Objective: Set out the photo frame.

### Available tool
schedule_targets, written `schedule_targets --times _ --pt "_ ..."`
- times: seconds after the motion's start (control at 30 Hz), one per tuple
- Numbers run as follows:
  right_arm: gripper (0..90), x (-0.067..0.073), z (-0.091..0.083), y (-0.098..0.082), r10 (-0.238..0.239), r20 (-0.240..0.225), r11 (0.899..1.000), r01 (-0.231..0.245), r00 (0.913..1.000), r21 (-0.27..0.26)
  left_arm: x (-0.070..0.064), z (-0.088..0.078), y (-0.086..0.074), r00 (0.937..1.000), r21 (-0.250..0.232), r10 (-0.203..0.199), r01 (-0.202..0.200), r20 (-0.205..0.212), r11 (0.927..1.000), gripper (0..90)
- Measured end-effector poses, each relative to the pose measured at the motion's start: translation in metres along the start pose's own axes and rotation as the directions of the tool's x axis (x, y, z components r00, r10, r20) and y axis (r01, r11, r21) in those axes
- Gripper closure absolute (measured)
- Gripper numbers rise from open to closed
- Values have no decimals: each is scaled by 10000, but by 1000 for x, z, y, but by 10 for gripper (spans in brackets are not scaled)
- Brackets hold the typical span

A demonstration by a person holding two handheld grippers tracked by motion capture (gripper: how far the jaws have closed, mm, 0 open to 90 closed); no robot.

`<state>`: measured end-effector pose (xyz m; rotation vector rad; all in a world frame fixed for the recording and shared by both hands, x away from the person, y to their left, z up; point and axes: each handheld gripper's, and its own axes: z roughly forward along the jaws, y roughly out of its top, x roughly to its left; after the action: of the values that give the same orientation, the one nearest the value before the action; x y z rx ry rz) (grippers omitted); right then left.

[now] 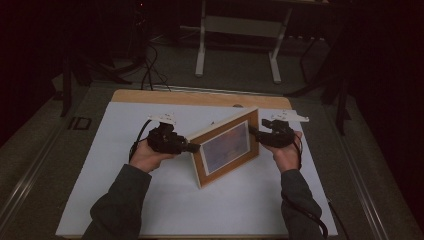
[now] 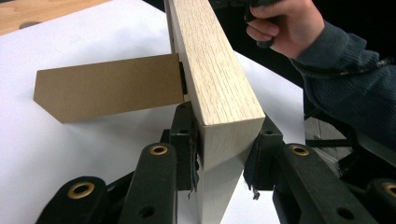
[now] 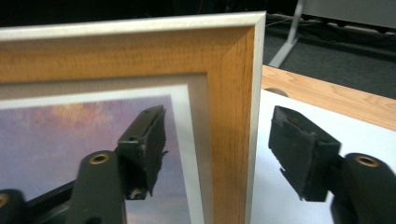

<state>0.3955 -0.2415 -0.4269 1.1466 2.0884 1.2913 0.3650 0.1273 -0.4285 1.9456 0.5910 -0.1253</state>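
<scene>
A wooden picture frame [image 1: 227,147] with a purple-toned picture stands upright and angled in the middle of the white sheet. My left gripper [image 1: 195,148] is shut on its left side edge; in the left gripper view both jaws press the pale wood [image 2: 219,70]. A brown cardboard easel back [image 2: 109,86] sticks out behind the frame. My right gripper [image 1: 253,131] is at the frame's upper right edge. Its jaws straddle the edge [image 3: 233,116], one in front of the picture and one behind, with gaps on both sides, so the right gripper [image 3: 219,140] is open.
A white sheet [image 1: 150,200] covers the table, with a strip of bare wood [image 1: 200,97] along the far edge. On the dark floor beyond stand white table legs [image 1: 237,30], with black cables [image 1: 147,70] lying beside them. The person's other hand [image 2: 285,25] appears past the frame.
</scene>
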Motion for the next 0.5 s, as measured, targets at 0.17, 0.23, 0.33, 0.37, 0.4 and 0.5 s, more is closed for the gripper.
schedule_targets --times 0.17,0.23,0.33,0.37,0.4,0.5 --pt "337 -1 6 3 -305 -98 9995 306 9995 11 2 0 2 9998 152 179 -180 39 9997 695" --pt "328 0 11 4 -355 -229 9994 356 9991 54 3 -1 3 9998 220 205 -205 36 9995 695" --pt "321 1 16 4 -412 -350 9990 417 9985 131 4 -1 3 9998 215 216 -217 25 9995 694" --pt "320 1 18 4 -383 -359 9991 388 9986 159 4 -2 3 9997 170 235 -233 -63 9996 694" --pt "317 1 19 4 -343 -412 9992 352 9986 197 4 -2 3 9995 133 243 -240 -187 9996 695" --pt "316 -3 21 4 -258 -585 9993 272 9980 238 5 -5 3 9959 -122 84 -96 -899 9999 698"
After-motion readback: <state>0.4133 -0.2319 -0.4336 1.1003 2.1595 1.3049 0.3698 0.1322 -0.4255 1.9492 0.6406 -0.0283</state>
